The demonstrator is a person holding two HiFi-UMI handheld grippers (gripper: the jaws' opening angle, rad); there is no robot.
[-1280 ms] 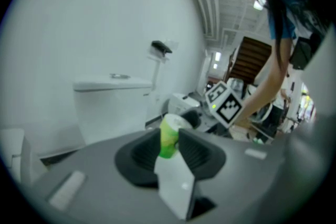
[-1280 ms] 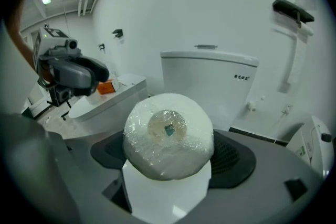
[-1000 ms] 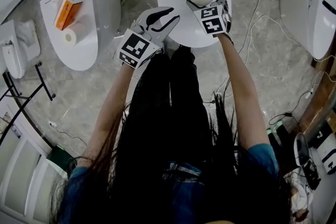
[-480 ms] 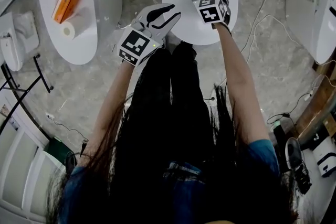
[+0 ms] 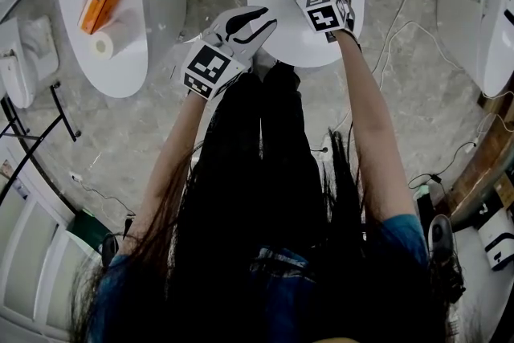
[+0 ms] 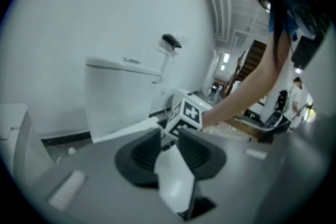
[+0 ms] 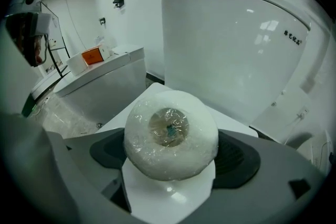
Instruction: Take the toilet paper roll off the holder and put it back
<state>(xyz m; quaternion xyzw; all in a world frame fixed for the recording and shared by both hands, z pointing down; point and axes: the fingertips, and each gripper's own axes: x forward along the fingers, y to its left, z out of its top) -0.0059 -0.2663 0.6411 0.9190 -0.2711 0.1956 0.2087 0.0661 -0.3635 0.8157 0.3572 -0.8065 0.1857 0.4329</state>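
The right gripper's [image 7: 173,157] fingers [image 7: 239,159] pinch the plastic-wrapped toilet paper roll [image 7: 170,134] from both sides, its core end facing the camera. The roll sits over the closed white toilet lid [image 5: 277,36], in front of the tank [image 7: 231,44]. The left gripper's [image 6: 167,147] fingers stand slightly apart, holding nothing, near the lid's front edge.

Even, cool indoor light; soft glare patches sit on the toilet tank [image 7: 236,44]. Fisheye bending and dark corners surround it; the left gripper view is blurred.
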